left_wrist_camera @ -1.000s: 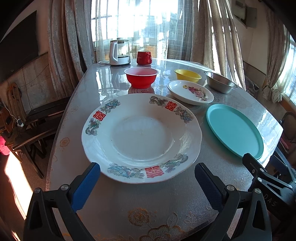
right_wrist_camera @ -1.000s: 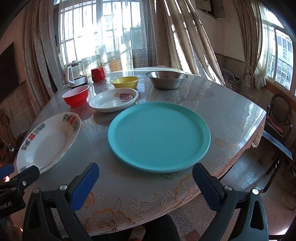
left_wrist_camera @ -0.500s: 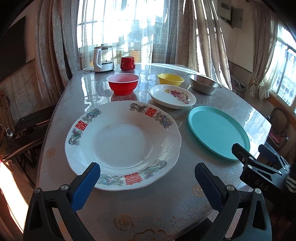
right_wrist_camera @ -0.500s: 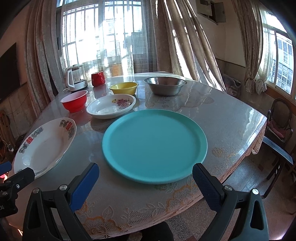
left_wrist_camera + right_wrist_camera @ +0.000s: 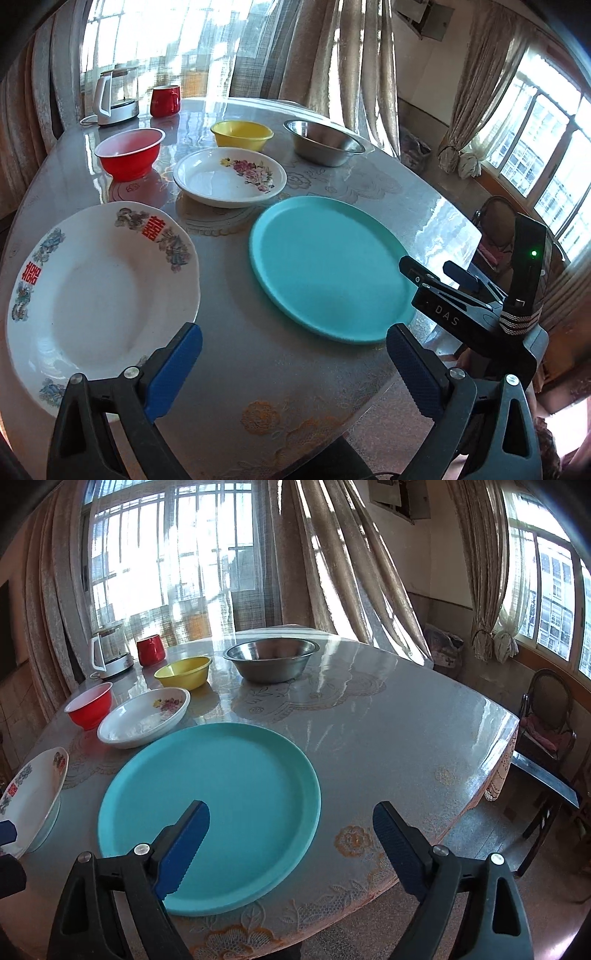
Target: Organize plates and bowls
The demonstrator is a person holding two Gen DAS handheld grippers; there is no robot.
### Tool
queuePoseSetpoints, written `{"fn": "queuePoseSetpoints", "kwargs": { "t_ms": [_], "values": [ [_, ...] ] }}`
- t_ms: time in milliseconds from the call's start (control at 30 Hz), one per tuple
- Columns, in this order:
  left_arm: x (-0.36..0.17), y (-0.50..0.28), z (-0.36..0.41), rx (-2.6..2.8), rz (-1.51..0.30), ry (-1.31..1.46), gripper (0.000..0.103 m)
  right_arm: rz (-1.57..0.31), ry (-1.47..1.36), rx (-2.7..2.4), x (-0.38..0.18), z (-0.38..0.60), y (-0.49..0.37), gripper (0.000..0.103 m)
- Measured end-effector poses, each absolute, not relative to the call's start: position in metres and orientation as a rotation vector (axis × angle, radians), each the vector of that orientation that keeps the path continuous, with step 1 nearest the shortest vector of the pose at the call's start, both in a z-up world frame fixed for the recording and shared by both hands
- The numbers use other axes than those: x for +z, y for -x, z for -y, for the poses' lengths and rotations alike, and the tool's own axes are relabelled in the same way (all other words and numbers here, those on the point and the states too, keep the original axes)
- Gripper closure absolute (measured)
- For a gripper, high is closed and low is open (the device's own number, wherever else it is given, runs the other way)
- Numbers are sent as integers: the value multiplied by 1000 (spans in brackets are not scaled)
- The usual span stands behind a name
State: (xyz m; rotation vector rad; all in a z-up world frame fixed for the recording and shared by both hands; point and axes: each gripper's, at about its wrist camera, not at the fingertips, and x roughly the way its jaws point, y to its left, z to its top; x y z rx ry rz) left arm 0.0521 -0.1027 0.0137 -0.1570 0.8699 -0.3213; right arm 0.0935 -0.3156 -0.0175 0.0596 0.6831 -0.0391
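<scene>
A large white plate with red characters (image 5: 96,291) lies at the table's near left, also in the right wrist view (image 5: 31,794). A teal plate (image 5: 325,266) (image 5: 210,816) lies to its right. Behind are a flowered white plate (image 5: 229,177) (image 5: 144,716), a red bowl (image 5: 129,151) (image 5: 90,705), a yellow bowl (image 5: 242,134) (image 5: 183,672) and a steel bowl (image 5: 323,146) (image 5: 271,659). My left gripper (image 5: 291,365) is open and empty above the near edge, between the two big plates. My right gripper (image 5: 291,845) is open and empty, its left finger over the teal plate's near rim.
A kettle (image 5: 112,99) and a red mug (image 5: 165,99) stand at the table's far left edge. Curtains and windows are behind. A chair (image 5: 543,720) stands off the right side. The right gripper's body (image 5: 476,302) shows at the right of the left wrist view.
My left gripper has swung right, so the big white plate has slid to the left of its view. My right gripper has moved forward over the teal plate's near rim.
</scene>
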Motion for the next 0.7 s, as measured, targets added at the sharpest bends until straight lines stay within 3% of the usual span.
{"fn": "queuePoseSetpoints", "kwargs": {
  "t_ms": [33, 133, 267, 300, 500, 533, 700],
  "values": [
    [13, -55, 108, -328, -875, 159, 16, -707, -52, -28, -22, 318, -100, 30],
    [10, -58, 119, -348, -890, 146, 20, -781, -49, 13, -34, 322, -118, 49],
    [6, -62, 129, -351, -893, 121, 26, -804, -81, 46, -44, 325, -127, 55],
    [3, -65, 130, -350, -902, 121, 33, -801, -85, 54, -44, 325, -128, 62],
    [-13, -74, 139, -352, -947, 114, 57, -798, -110, 40, -43, 332, -133, 78],
    [-15, -75, 141, -352, -950, 107, 60, -798, -118, 37, -43, 334, -135, 83],
    [-17, -77, 145, -313, -929, 85, 62, -792, -156, 26, -42, 348, -136, 85]
  ]
}}
